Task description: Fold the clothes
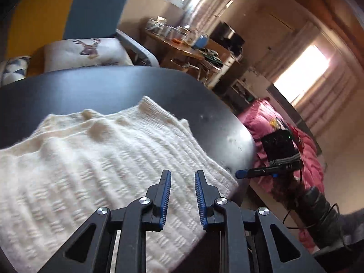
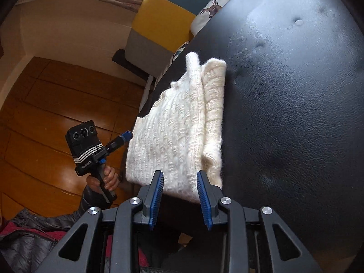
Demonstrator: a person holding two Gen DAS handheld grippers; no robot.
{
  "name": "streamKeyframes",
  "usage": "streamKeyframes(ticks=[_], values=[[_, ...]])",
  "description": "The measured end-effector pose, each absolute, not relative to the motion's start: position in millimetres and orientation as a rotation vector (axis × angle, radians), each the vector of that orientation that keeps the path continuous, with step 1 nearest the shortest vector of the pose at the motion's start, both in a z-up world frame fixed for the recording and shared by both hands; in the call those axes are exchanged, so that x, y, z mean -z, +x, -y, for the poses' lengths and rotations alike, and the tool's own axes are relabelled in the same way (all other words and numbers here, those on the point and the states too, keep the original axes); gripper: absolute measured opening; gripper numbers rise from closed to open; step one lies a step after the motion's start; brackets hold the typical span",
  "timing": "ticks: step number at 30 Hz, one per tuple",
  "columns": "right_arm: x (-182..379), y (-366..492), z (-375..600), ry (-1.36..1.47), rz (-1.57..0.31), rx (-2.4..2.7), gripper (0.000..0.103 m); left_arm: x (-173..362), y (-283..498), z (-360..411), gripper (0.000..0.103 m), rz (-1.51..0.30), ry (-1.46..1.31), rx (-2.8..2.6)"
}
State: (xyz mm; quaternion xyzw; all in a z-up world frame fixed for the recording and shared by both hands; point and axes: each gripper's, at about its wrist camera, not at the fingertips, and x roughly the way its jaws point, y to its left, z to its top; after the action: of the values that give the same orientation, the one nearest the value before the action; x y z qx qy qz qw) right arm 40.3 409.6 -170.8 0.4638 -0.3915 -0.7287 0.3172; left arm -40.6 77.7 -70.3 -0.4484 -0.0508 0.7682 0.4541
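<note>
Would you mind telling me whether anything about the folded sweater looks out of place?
The cream sweater sits at the very edge of the black leather surface, its near corner apparently overhanging toward the floor. Otherwise the fold looks tidy.

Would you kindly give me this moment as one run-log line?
task: fold clothes | sweater: folded on black seat | left gripper: open, empty | right gripper: open, empty

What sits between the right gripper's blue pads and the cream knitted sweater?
Nothing: in the right wrist view the right gripper is open just short of the cream knitted sweater's near edge.
</note>
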Motion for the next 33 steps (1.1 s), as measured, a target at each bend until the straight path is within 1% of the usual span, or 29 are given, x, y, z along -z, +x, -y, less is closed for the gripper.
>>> streamKeyframes(ticks=[3, 8, 12, 15, 16, 17, 18, 19, 20, 24, 25, 26, 27, 28, 30, 33], values=[[181.6, 21.0, -403.3, 1.236, 1.007, 1.854, 0.032, 78.5, -41.6, -105.4, 0.022, 0.063, -1.142, -1.859], [193.5, -7.9, -382.7, 1.313, 0.908, 1.697, 0.032, 81.0, -53.4, -115.5, 0.022, 0.05, -1.155, -1.836], [187.3, -15.8, -348.8, 1.324, 0.793, 1.427, 0.032, 97.7, -57.4, -126.5, 0.022, -0.013, -1.21, -1.785], [197.8, -14.9, -325.7, 1.44, 0.678, 1.313, 0.032, 119.6, -57.1, -136.0, 0.022, -0.079, -1.283, -1.735], [204.1, -10.1, -319.5, 1.511, 0.61, 1.3, 0.029, 124.9, -57.2, -137.3, 0.022, -0.083, -1.3, -1.721], [207.8, -6.3, -318.1, 1.544, 0.578, 1.295, 0.02, 125.9, -57.7, -134.9, 0.022, -0.05, -1.303, -1.712], [210.2, -4.0, -319.8, 1.565, 0.575, 1.289, 0.019, 126.8, -57.9, -132.8, 0.022, -0.028, -1.304, -1.705], [211.7, -1.3, -322.3, 1.591, 0.557, 1.304, 0.011, 127.5, -57.3, -131.4, 0.019, -0.027, -1.302, -1.704], [213.1, 0.2, -323.7, 1.615, 0.543, 1.323, 0.007, 128.2, -56.7, -130.0, 0.018, -0.025, -1.301, -1.702], [202.2, 9.6, -330.7, 1.633, 0.539, 1.387, 0.008, 123.4, -54.8, -125.4, 0.018, 0.012, -1.286, -1.704], [196.9, 11.6, -331.7, 1.638, 0.527, 1.412, 0.011, 118.2, -52.3, -122.9, 0.018, 0.019, -1.262, -1.716], [189.4, 14.3, -338.6, 1.638, 0.521, 1.436, 0.02, 112.9, -49.8, -119.4, 0.018, 0.028, -1.239, -1.728], [180.7, 15.5, -343.9, 1.636, 0.517, 1.475, 0.025, 107.2, -47.3, -113.6, 0.019, 0.042, -1.218, -1.741], [171.9, 16.6, -349.1, 1.632, 0.513, 1.515, 0.028, 101.9, -45.3, -106.9, 0.021, 0.057, -1.197, -1.756], [151.4, 16.5, -359.5, 1.627, 0.486, 1.616, 0.028, 93.0, -43.5, -89.2, 0.023, 0.086, -1.161, -1.801], [115.7, 14.6, -371.2, 1.585, 0.398, 1.816, 0.028, 87.7, -42.3, -57.6, 0.033, 0.123, -1.138, -1.881]])
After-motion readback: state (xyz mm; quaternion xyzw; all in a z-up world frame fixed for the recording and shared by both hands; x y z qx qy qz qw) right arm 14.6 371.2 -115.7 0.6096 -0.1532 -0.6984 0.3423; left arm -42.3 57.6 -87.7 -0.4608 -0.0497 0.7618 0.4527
